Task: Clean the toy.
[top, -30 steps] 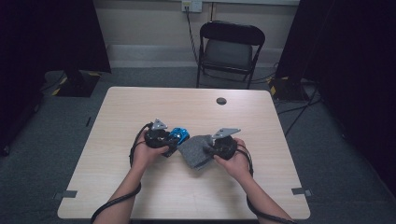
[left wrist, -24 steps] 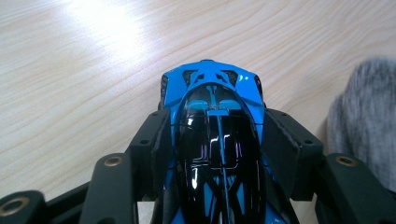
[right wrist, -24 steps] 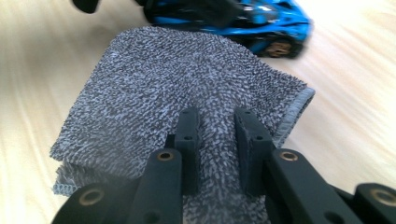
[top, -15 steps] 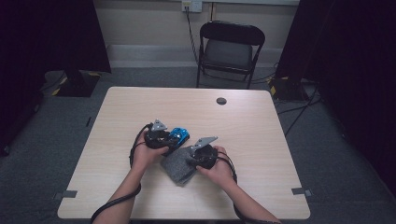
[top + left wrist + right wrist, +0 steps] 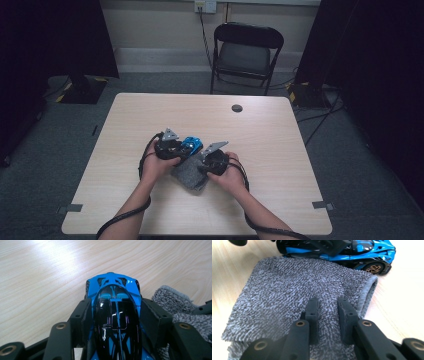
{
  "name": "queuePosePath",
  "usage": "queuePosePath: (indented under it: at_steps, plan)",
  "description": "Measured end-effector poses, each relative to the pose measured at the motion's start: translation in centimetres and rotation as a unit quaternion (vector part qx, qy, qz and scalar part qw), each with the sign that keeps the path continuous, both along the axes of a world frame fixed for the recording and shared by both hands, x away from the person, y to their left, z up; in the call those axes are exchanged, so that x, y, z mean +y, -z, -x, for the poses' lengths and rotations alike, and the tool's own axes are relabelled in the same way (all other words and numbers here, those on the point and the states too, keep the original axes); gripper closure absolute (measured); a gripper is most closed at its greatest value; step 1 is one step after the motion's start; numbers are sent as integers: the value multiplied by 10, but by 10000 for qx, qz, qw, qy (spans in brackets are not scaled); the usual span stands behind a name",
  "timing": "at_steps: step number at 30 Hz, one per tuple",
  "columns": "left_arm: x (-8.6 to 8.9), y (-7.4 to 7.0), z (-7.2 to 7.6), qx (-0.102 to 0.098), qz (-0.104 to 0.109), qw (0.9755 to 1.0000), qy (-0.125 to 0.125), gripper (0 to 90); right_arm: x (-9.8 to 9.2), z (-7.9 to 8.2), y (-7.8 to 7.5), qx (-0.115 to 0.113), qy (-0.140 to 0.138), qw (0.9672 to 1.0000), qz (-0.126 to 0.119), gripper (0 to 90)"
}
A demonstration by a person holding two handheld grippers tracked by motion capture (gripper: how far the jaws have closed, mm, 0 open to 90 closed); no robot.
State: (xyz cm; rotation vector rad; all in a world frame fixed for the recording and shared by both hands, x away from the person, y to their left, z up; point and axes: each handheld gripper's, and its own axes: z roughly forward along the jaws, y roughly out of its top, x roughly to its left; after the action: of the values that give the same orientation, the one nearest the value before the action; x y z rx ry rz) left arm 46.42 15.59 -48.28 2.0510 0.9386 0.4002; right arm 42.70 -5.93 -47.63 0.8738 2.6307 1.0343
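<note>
A glossy blue and black toy sports car point(image 5: 115, 315) sits clamped between the left gripper's point(image 5: 116, 312) jaws, while beside it the right gripper point(image 5: 328, 312) pinches a grey speckled woollen cloth point(image 5: 294, 290) lying on the pale wooden table point(image 5: 280, 135)

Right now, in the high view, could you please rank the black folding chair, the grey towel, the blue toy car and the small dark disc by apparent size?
1. Black folding chair
2. Grey towel
3. Blue toy car
4. Small dark disc

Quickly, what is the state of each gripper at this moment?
Left gripper: closed on the blue toy car.
Right gripper: closed, pinching the grey cloth.
</note>
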Motion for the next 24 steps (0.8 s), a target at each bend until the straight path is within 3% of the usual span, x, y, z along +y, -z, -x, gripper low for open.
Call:
queuePosePath:
  at_steps: [24]
  plan:
    - [1,1,1,-55,6,10000,25,442,-13,-30,-2,20,415,9990,162,735]
